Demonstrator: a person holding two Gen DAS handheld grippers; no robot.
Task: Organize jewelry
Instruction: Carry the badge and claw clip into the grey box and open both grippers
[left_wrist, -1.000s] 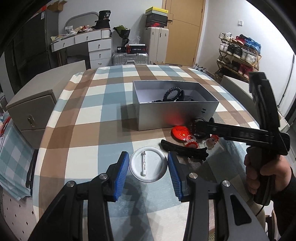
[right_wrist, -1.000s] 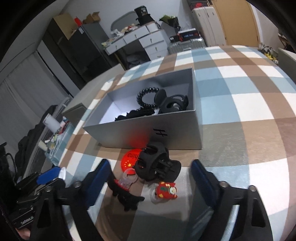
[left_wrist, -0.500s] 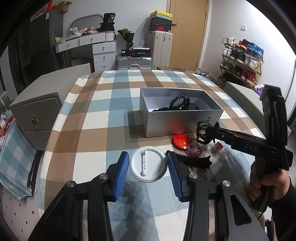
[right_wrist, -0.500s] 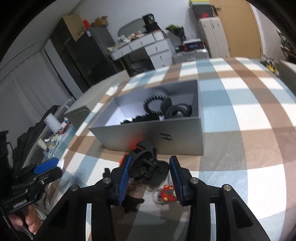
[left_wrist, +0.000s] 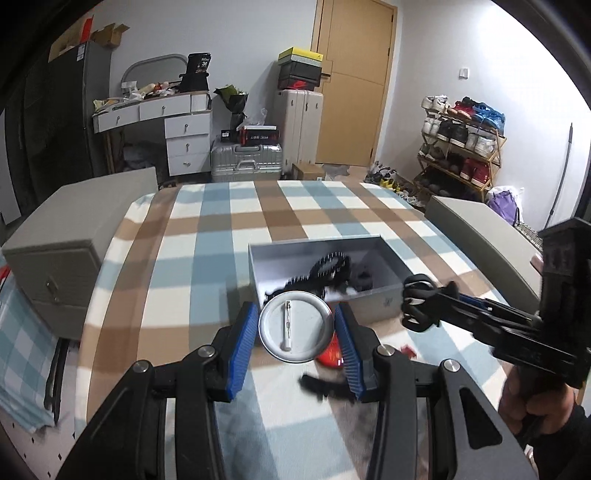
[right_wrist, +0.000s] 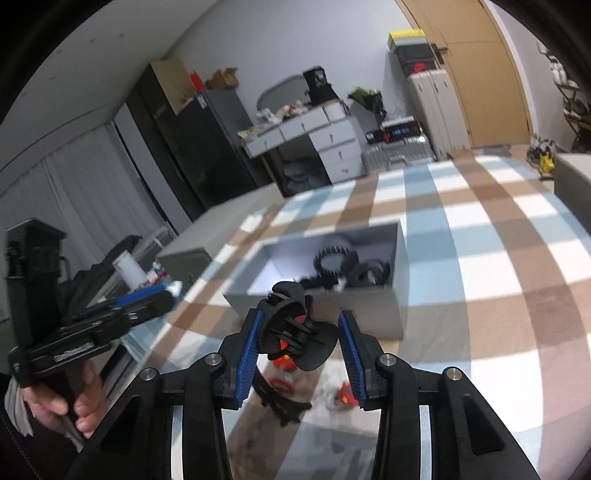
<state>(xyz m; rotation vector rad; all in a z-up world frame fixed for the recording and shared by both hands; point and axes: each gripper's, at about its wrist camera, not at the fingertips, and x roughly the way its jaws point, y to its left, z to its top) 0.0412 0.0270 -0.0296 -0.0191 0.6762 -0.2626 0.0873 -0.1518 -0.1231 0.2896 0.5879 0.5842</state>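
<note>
Both tools tilt down above the counter (left_wrist: 177, 258): left tool (left_wrist: 295, 334) grasping a badge (left_wrist: 295, 325), right tool (right_wrist: 297, 341) clamping a claw clip (right_wrist: 295, 328); items beneath blur.

The desk (left_wrist: 221, 236), w/ blue-brown-white checked cloth, carried an open grey box (left_wrist: 373, 301) holding dark hair pieces, plus a red badge (left_wrist: 330, 356), black clip (left_wrist: 325, 386) & small red-white trinkets (right_wrist: 345, 397) just before it.

I'm working in someone's home, a lived-in bedroom or storage room: a shoe rack (left_wrist: 461, 147) full of sneakers at two o'clock, suitcases (left_wrist: 245, 162) and stacked shoeboxes (left_wrist: 300, 68) at twelve, a cluttered white dressing table (left_wrist: 162, 125) at eleven (drawers keyed), a wooden door (left_wrist: 354, 81) behind.
</note>
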